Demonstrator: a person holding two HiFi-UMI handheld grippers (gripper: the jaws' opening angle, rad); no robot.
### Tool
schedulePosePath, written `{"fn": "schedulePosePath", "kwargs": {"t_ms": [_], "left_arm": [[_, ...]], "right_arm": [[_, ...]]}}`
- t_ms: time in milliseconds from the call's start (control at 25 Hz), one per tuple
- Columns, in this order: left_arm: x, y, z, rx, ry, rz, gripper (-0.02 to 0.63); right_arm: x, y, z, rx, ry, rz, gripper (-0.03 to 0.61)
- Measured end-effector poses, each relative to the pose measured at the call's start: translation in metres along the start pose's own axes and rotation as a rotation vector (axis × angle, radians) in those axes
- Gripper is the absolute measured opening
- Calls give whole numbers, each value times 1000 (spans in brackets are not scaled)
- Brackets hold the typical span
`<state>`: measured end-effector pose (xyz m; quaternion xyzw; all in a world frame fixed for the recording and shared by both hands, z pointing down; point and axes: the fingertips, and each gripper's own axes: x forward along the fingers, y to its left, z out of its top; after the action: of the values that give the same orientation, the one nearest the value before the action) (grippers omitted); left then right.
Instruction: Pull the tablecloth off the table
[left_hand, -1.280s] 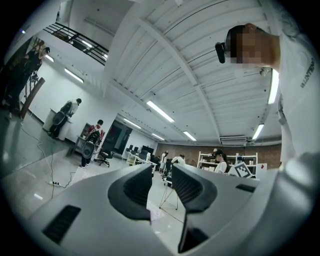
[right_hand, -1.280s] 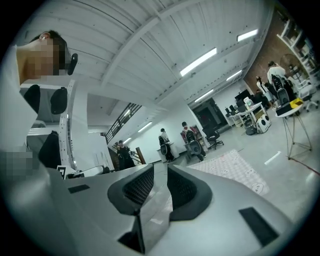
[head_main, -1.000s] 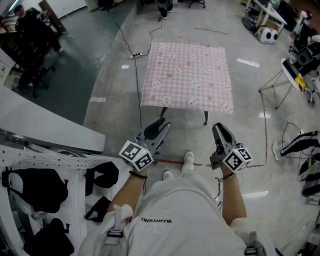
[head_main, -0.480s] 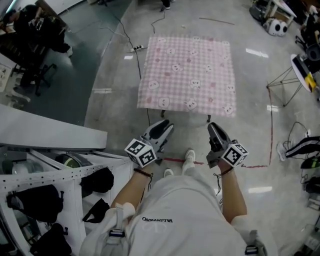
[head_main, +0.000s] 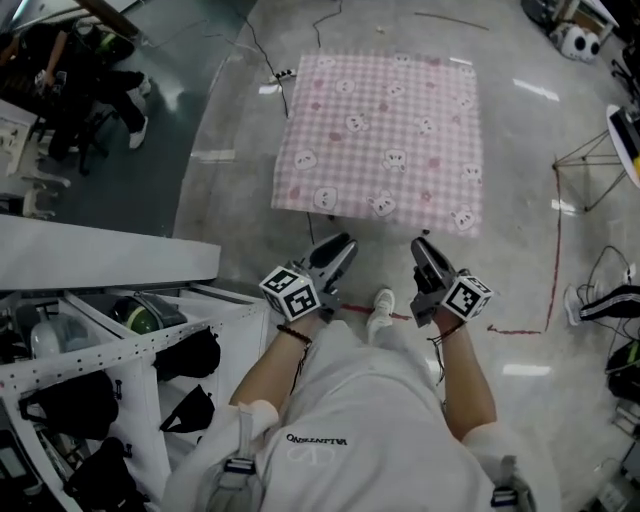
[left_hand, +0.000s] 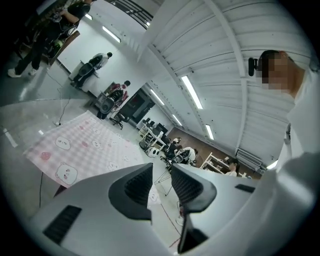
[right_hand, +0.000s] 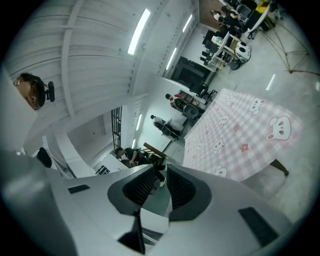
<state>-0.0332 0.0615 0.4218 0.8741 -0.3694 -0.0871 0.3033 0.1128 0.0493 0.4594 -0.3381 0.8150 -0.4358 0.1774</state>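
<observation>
Looking down, head view: the pink checked tablecloth (head_main: 385, 140) lay spread flat over the table, straight ahead of you. Its near hem ran crosswise, from your left to your right.
Head view, grippers: your left gripper (head_main: 338, 248) and right gripper (head_main: 422, 250) both pointed at that hem and stopped just short of it, side by side. Neither looked clearly nearer.
Left gripper view, jaws: the left gripper (left_hand: 161, 174) was released, its ribbed pads apart with only floor showing in the gap. The jaws had just been easing inward a little.
Left gripper view, cloth: the tablecloth (left_hand: 85, 145) sat off to the left of the jaws, not between them, with its corner drooping nearest you.
Right gripper view, jaws: the right gripper (right_hand: 164, 176) was also released, a narrow gap between its pads and nothing in it.
Right gripper view, cloth: the tablecloth (right_hand: 240, 135) lay up and to the right of the jaws, its overhang hanging free.
Judgement: you probably needed to bring each gripper forward onto the hem.
</observation>
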Motion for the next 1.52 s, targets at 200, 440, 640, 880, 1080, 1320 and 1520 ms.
{"fn": "schedulePosePath", "kwargs": {"t_ms": [200,440,640,880,1080,1320,1520], "left_arm": [[21,21,-13,-71,-8,-1,115],[39,55,-47,-177,15,12,115],[52,89,-66,-221,34,12,117],[71,132,-99,-274,76,-5,118],[75,164,-124,-325,79,-9,118],[80,191,-159,-355,117,-11,118],[84,217,-182,-375,125,-12,118]], "right_arm": [[13,-30,-8,50,22,-22,92],[28,-64,-17,87,13,-74,91],[51,-91,-35,112,24,-104,89],[61,-125,-49,116,17,-138,94],[68,-155,-70,146,-5,-168,94],[74,-191,-96,193,-17,-207,100],[80,-218,-103,212,-59,-225,103]]}}
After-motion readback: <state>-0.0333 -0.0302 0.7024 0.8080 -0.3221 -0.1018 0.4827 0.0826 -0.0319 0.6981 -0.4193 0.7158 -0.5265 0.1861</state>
